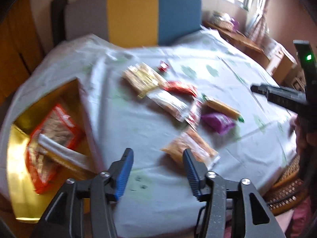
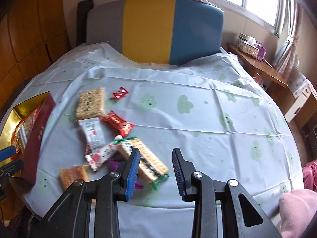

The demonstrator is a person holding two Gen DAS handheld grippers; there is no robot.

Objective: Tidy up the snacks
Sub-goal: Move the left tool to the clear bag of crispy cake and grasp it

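We work over a round worktop (image 2: 198, 119) under a pale cloth with green prints, a striped chair behind it. At its left edge sits the gold-lined box (image 1: 21, 170), already holding an orange packet (image 1: 53, 132). The loose snacks lie mid-cloth: a noodle block (image 2: 91, 103), a red wrapper (image 2: 116, 122), a green-edged cracker pack (image 2: 146, 160), a small red candy (image 2: 120, 92). Our left gripper (image 1: 156, 170) hangs with jaws wide and empty beside the box; our right gripper (image 2: 154, 170) has narrower jaws, also empty, just over the cracker pack. We judge we are between pickups; next comes lowering onto that pack.
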